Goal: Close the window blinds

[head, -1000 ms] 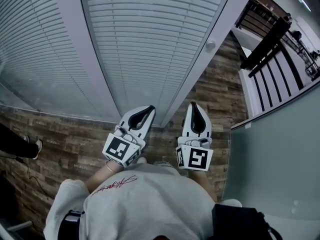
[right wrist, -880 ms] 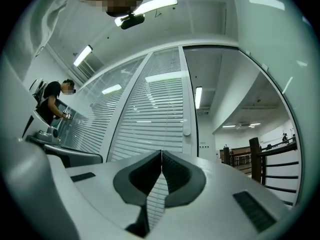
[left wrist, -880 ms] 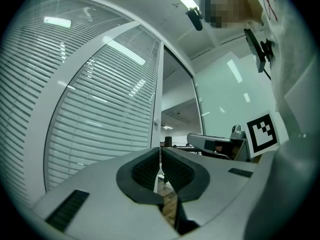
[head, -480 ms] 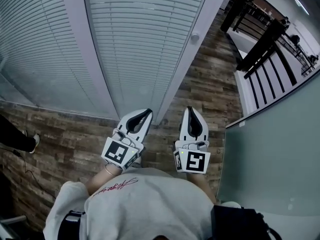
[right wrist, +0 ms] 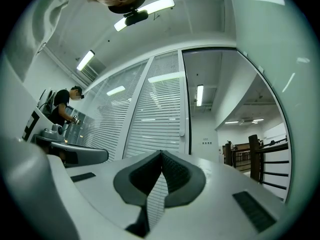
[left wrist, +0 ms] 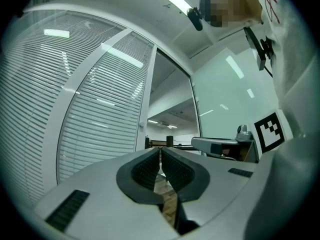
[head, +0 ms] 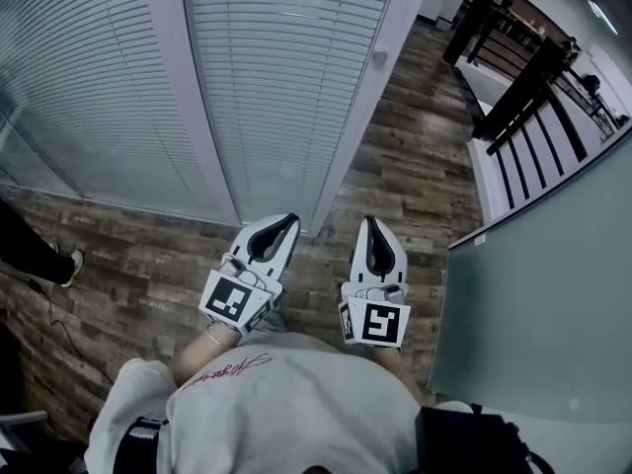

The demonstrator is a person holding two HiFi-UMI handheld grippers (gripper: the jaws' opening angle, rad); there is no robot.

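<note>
left gripper (head: 292, 219) and right gripper (head: 369, 221) both clenched, empty, near the body. blinds (head: 267, 67) have slid slightly left in the head view; task not started, blinds untouched.

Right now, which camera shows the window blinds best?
The head view: the blinds fill its upper half, with the slats clear. The left gripper view shows them curved along its left side. The right gripper view shows them smaller, at centre.

Left hand-held gripper (head: 277, 230) and right hand-held gripper (head: 376, 236) sit side by side near the torso, both closed and empty.
</note>
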